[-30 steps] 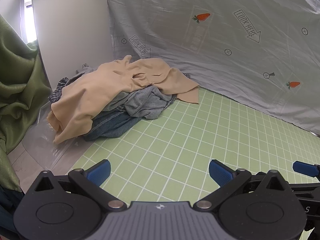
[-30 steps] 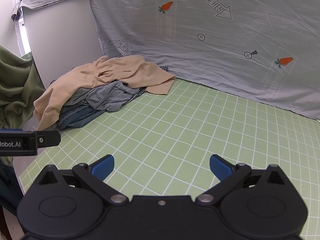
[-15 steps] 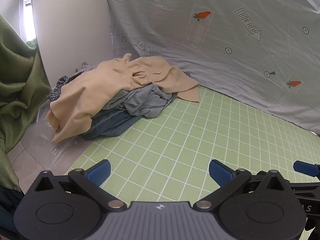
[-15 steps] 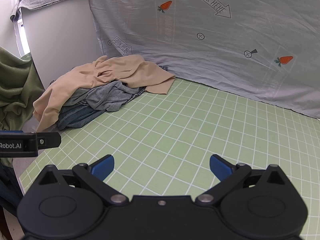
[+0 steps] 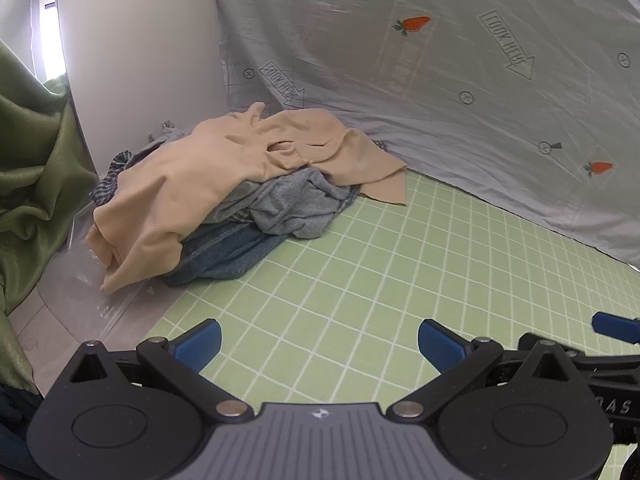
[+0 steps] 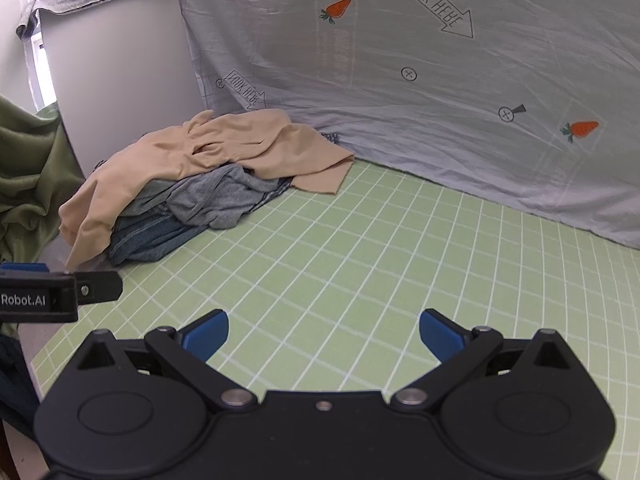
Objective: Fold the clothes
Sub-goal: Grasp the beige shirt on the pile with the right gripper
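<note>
since a second ago: little has moved — both views have crept slightly toward the clothes pile, and both sets of fingers are spread as wide as before.
left gripper [image 5: 318, 344]: nearest the left wrist camera, low over the mat; its blue-tipped fingers [image 5: 199, 343] stand wide apart with nothing between them.
right gripper [image 6: 323, 334]: same pose in the right wrist view, fingers [image 6: 440, 334] wide apart and holding nothing; its blue tip also shows at the right edge of the left wrist view, just beside the left gripper.
green grid mat [image 5: 380, 280]: covers the tabletop under both grippers, bare from the fingers up to the clothes.
clear plastic sheet [image 5: 80, 280]: lies past the mat's left edge, under the near corner of the pile.
clothes pile [image 5: 248, 200]: far left corner of the mat, well apart from both grippers, unfolded.
denim garment [image 5: 228, 252]: bottom of the pile, nearest edge.
grey knit garment [image 5: 296, 204]: crumpled on top of the denim.
beige garment [image 5: 208, 176]: draped over everything — one end hangs down at the left, another trails onto the mat at the right.
green curtain [image 5: 28, 168]: hangs at the far left.
grey backdrop sheet [image 5: 440, 80]: behind the mat, printed with carrots and arrows.
</note>
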`<act>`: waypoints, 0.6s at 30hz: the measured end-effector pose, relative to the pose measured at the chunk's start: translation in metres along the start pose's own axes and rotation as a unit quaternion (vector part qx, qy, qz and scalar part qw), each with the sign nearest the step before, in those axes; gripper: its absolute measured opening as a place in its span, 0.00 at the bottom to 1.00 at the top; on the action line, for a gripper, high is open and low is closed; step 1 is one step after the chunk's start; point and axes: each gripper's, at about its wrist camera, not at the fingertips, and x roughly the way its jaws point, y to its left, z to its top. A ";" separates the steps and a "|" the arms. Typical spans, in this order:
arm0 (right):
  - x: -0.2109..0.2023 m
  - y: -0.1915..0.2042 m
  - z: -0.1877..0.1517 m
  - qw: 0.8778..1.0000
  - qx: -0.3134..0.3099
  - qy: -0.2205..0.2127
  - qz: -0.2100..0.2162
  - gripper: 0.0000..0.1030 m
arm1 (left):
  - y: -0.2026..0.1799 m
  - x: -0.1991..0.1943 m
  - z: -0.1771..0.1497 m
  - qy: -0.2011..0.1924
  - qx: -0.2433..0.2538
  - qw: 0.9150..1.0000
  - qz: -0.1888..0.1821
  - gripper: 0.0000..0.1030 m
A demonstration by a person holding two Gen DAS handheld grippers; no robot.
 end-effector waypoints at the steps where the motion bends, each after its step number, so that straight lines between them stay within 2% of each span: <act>1: 0.004 -0.001 0.005 1.000 -0.001 0.000 0.000 1.00 | 0.002 0.004 0.004 0.000 -0.001 1.000 0.001 1.00; 10: 0.061 -0.001 0.060 1.000 -0.008 -0.008 -0.008 1.00 | 0.036 0.050 0.056 -0.010 -0.021 1.000 0.014 1.00; 15: 0.116 0.007 0.099 1.000 -0.014 0.000 -0.001 1.00 | 0.072 0.090 0.101 -0.023 -0.039 0.998 0.043 1.00; 18: 0.153 0.013 0.126 1.000 -0.009 0.000 0.001 1.00 | 0.097 0.119 0.126 -0.028 -0.049 0.997 0.048 1.00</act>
